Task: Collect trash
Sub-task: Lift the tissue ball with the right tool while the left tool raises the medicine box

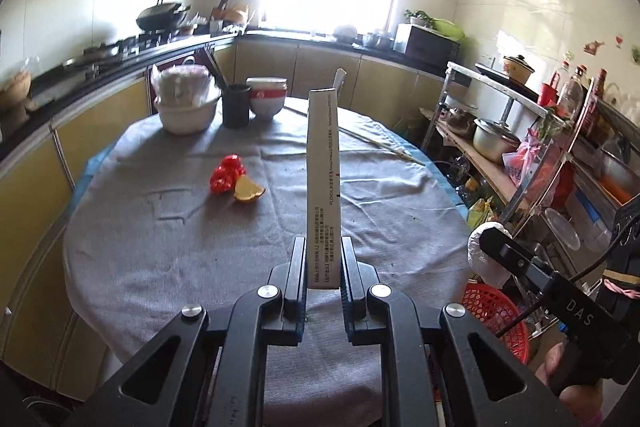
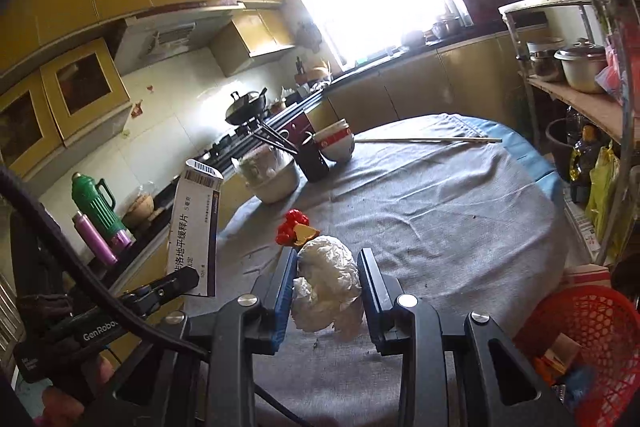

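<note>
**Both claws loaded above the counter**

Left claw (image 1: 323, 259) clamps a slim medicine box (image 1: 323, 179), held upright. Right claw (image 2: 329, 267) grips crumpled white paper (image 2: 328, 283). Both are raised above the grey-clothed counter (image 1: 168, 227), near the red basket (image 2: 592, 339).

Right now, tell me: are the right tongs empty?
No, the right tongs are shut on a crumpled white paper wad.

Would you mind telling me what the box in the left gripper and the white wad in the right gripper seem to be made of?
Box: likely thin matte cardboard; flat printed panels, sharp folded edges, an open end flap. White wad: probably tissue or thin paper, possibly film; crumpled into soft irregular creases.
</note>
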Action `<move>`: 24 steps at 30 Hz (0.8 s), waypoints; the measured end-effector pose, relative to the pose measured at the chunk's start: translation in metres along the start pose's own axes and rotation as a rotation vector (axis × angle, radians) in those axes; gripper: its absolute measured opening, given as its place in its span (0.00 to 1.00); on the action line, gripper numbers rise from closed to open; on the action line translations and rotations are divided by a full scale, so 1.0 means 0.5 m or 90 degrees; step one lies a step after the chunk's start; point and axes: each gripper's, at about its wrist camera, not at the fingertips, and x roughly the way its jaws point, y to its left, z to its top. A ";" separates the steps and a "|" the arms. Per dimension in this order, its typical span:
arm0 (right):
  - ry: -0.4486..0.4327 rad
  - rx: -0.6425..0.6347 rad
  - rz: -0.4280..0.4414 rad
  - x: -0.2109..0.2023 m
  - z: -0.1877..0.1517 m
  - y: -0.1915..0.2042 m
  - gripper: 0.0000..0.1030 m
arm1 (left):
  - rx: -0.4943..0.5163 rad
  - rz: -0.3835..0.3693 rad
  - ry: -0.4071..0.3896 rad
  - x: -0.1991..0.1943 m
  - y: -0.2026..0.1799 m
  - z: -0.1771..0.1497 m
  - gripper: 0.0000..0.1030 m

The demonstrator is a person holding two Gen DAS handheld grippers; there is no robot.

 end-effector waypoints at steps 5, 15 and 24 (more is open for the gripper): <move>-0.012 0.003 0.005 -0.025 0.001 -0.002 0.33 | 0.029 0.009 -0.024 -0.026 -0.030 0.002 0.15; -0.041 0.009 0.012 -0.072 0.008 -0.014 0.33 | 0.051 0.013 -0.046 -0.051 -0.064 0.011 0.15; -0.058 0.015 0.012 -0.105 0.013 -0.024 0.33 | 0.074 0.012 -0.060 -0.071 -0.091 0.010 0.15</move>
